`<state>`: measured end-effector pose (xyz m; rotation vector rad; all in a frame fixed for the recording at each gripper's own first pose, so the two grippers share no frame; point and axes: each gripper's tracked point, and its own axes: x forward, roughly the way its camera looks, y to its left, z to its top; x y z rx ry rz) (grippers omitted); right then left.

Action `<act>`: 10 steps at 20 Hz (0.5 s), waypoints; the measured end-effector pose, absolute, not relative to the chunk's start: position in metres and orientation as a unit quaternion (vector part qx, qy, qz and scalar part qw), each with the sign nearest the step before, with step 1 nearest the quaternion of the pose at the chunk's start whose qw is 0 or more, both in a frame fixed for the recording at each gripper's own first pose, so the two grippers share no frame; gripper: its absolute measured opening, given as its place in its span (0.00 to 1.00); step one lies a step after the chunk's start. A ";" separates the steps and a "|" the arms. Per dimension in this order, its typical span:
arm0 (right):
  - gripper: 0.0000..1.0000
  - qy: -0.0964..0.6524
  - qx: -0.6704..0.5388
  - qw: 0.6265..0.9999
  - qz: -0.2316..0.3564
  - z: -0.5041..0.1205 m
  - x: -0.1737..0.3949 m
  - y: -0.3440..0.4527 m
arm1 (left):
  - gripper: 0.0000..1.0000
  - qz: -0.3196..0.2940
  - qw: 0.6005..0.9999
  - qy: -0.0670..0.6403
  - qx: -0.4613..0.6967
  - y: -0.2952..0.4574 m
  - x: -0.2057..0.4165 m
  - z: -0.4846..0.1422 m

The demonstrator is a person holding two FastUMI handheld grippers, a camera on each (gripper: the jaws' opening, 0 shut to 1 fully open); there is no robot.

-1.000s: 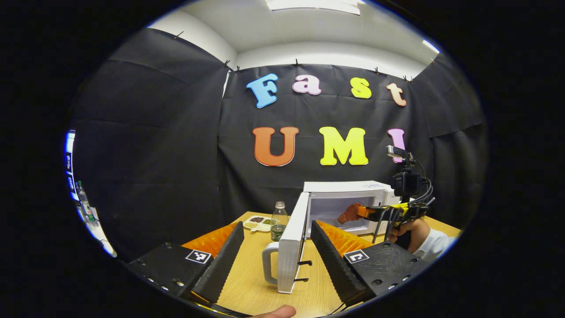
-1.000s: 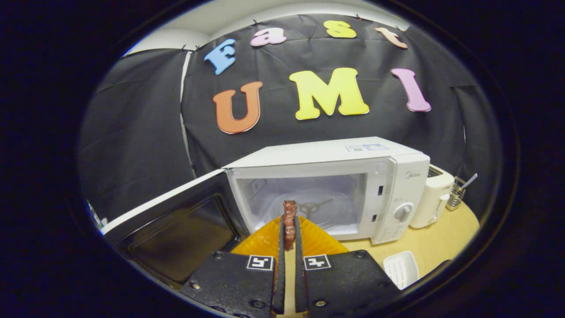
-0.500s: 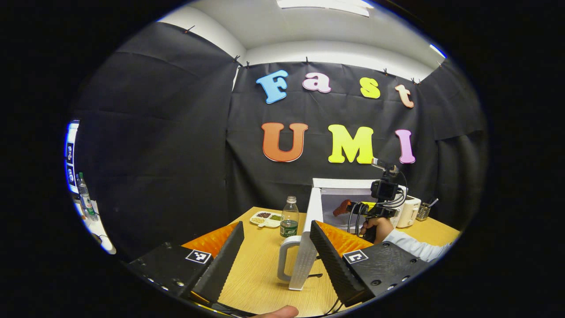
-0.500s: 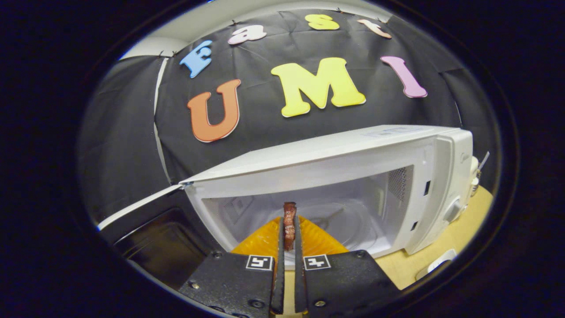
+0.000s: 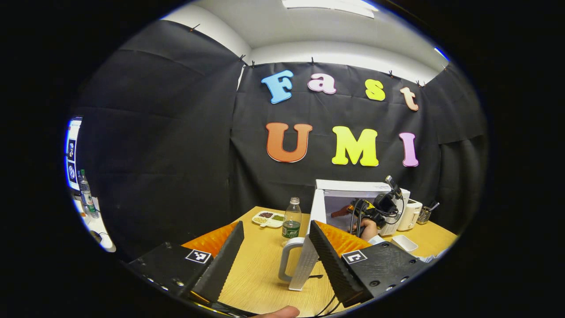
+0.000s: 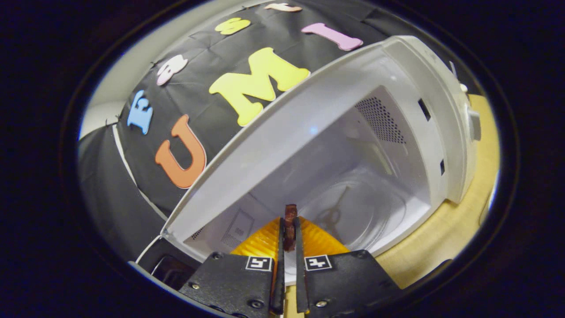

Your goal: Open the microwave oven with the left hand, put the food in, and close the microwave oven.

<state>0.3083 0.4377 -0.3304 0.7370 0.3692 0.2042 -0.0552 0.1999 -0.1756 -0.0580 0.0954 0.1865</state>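
The white microwave (image 5: pixel 357 187) stands on the wooden table with its door (image 5: pixel 309 247) swung wide open, the door's edge and handle (image 5: pixel 287 263) just ahead of my left gripper (image 5: pixel 276 234), which is open and holds nothing. My right gripper (image 6: pixel 289 225) is shut on a thin reddish-brown piece of food (image 6: pixel 290 218) and tilted, its tips reaching into the microwave's white cavity (image 6: pixel 353 176) above the glass turntable (image 6: pixel 353 212). In the left gripper view the right gripper (image 5: pixel 342 212), with the hand holding it, is at the oven's mouth.
A clear bottle (image 5: pixel 291 218) and a white divided dish of beans (image 5: pixel 268 218) sit on the table left of the door. A white toaster (image 5: pixel 411 212) and a utensil holder (image 5: pixel 424 214) stand right of the microwave; a small white tray (image 5: pixel 404 243) lies in front.
My right gripper has pushed forward with the food, from in front of the microwave into its cavity, and rolled to one side. My left gripper has drawn back a little from the open door.
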 end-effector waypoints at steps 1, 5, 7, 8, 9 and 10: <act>0.14 0.183 0.362 0.909 0.096 -0.334 0.310 0.437 | 0.92 0.093 0.994 0.046 -0.028 0.200 -0.057 -0.173; 0.66 0.176 0.370 0.910 0.070 -0.339 0.317 0.422 | 0.92 0.094 0.994 0.046 -0.023 0.198 -0.063 -0.173; 0.77 0.182 0.356 0.914 0.061 -0.344 0.316 0.417 | 0.92 0.096 0.994 0.047 -0.023 0.197 -0.062 -0.174; 0.84 0.180 0.356 0.915 0.058 -0.343 0.315 0.413 | 0.92 0.096 0.994 0.048 -0.023 0.196 -0.062 -0.174; 0.98 0.174 0.351 0.919 0.053 -0.339 0.315 0.407 | 0.92 0.096 0.994 0.049 -0.024 0.195 -0.063 -0.175; 0.85 0.165 0.344 0.923 0.050 -0.335 0.314 0.403 | 0.92 0.094 0.994 0.049 -0.025 0.195 -0.063 -0.175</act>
